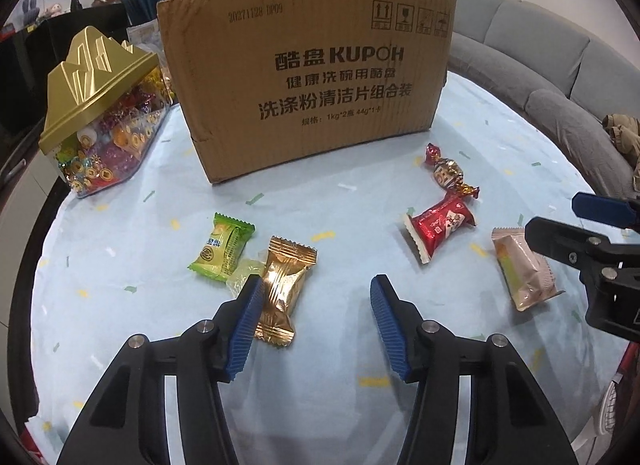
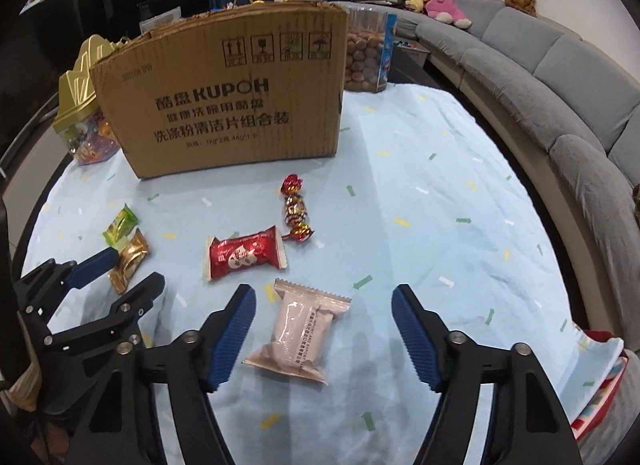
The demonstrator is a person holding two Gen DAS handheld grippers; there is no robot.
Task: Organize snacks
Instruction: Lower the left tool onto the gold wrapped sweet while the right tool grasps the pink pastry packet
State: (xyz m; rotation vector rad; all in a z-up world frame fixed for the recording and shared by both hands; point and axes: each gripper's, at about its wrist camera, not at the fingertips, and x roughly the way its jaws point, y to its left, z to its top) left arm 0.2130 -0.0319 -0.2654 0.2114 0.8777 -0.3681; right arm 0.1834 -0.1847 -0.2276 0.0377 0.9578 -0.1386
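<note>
On the light blue tablecloth (image 1: 328, 185), a gold snack packet (image 1: 280, 293) lies between the fingers of my left gripper (image 1: 316, 293). It is close against the left pad and well apart from the right one, so the gripper is open. My right gripper (image 2: 324, 297) is open too, around a pink packet (image 2: 298, 329) that neither pad touches. A green packet (image 1: 222, 247), a red packet (image 1: 438, 225) and a twist-wrapped candy (image 1: 448, 173) lie loose in front of the cardboard box (image 1: 304, 77). The right gripper (image 1: 554, 215) also shows at the right edge of the left wrist view.
A clear candy jar with a gold lid (image 1: 100, 113) stands left of the box. A clear tub of round snacks (image 2: 368, 57) stands behind its right corner. A small pale candy (image 1: 244, 275) lies by the gold packet. A grey sofa (image 2: 560, 85) curves round the table's right side.
</note>
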